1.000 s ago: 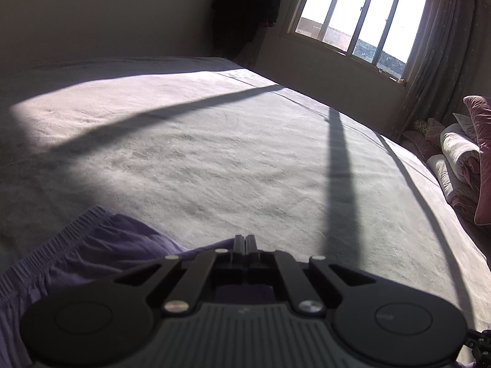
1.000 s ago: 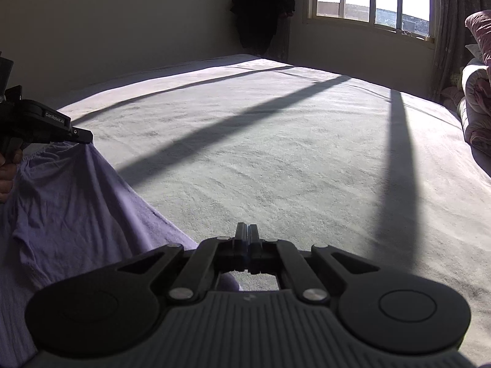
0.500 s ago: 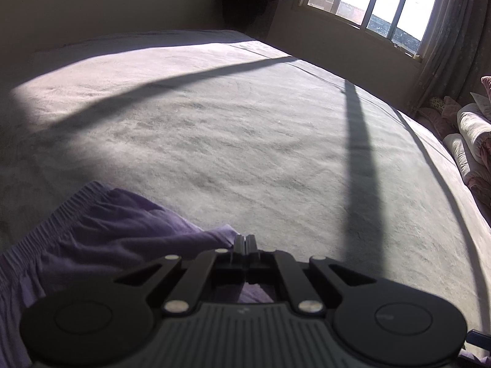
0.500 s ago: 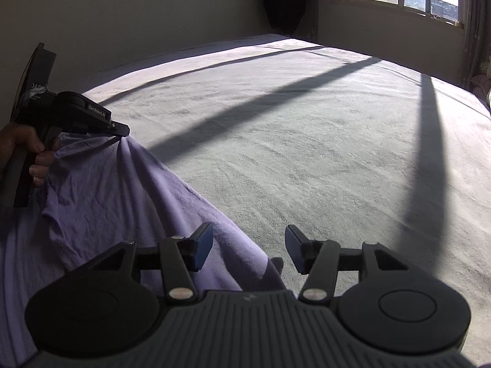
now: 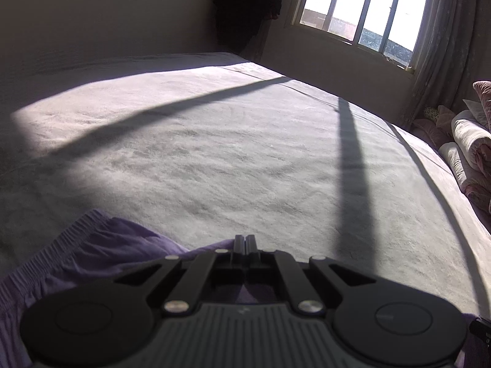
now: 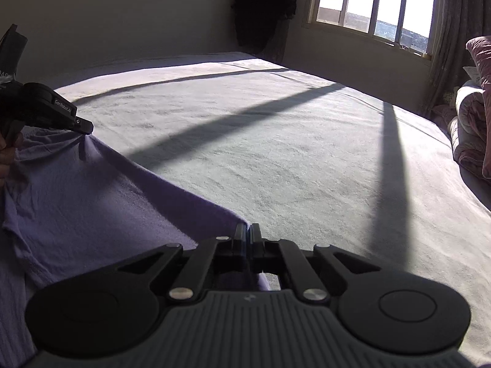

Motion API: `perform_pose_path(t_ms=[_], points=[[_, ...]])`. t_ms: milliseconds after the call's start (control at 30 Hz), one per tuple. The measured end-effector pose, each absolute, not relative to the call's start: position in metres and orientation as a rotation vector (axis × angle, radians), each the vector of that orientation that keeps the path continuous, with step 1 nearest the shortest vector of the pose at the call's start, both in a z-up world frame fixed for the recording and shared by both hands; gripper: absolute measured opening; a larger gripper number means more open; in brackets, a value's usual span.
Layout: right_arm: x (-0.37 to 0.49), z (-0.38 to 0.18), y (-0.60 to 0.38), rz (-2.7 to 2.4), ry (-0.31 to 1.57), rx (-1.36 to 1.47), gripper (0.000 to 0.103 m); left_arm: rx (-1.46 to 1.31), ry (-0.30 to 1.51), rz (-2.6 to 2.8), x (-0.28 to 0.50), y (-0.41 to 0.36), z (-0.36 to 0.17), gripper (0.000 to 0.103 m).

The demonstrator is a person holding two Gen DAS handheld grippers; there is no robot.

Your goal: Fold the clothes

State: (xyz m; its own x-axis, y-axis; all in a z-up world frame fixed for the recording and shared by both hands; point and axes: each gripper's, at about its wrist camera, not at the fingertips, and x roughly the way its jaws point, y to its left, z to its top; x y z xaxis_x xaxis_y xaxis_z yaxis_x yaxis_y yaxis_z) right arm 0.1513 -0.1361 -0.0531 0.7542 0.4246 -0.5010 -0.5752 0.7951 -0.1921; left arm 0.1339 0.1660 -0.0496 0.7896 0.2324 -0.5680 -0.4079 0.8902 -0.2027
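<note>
**Both grippers pinching the purple garment**

Sunlit bed [image 6: 276, 159] is filling both views, window-bar shadows striping across it. Purple garment [image 6: 92, 202] is lying at the near left edge of the bed. Right gripper [image 6: 248, 233] is clamping its jaws together on a corner of the fabric. Left gripper [image 5: 245, 242] is sitting clenched on another edge of the cloth (elastic waistband showing just to its left); in the right wrist view its tip [image 6: 83, 127] is holding the fabric up in a peak, a hand [image 6: 7, 153] partly showing behind it. Rolled bedding [image 5: 469, 153] is sitting at far right.
</note>
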Motion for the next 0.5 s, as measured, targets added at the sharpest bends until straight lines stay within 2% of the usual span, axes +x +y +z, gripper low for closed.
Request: perform_pose_path(t_ms=[133,333,500], points=[[0.15,-0.061,-0.121,0.475,0.366,-0.47,0.001,-0.311,0.545,0.351,0.138,0.165,-0.051,0.0],[0.171,-0.087,-0.112,0.444,0.441,-0.541,0.001,-0.306,0.577,0.364,0.151,0.166,-0.071,0.0],[0.171,-0.09,-0.11,0.436,0.453,-0.571,0.002,-0.287,0.594,0.328,0.152,0.167,-0.066,0.002]])
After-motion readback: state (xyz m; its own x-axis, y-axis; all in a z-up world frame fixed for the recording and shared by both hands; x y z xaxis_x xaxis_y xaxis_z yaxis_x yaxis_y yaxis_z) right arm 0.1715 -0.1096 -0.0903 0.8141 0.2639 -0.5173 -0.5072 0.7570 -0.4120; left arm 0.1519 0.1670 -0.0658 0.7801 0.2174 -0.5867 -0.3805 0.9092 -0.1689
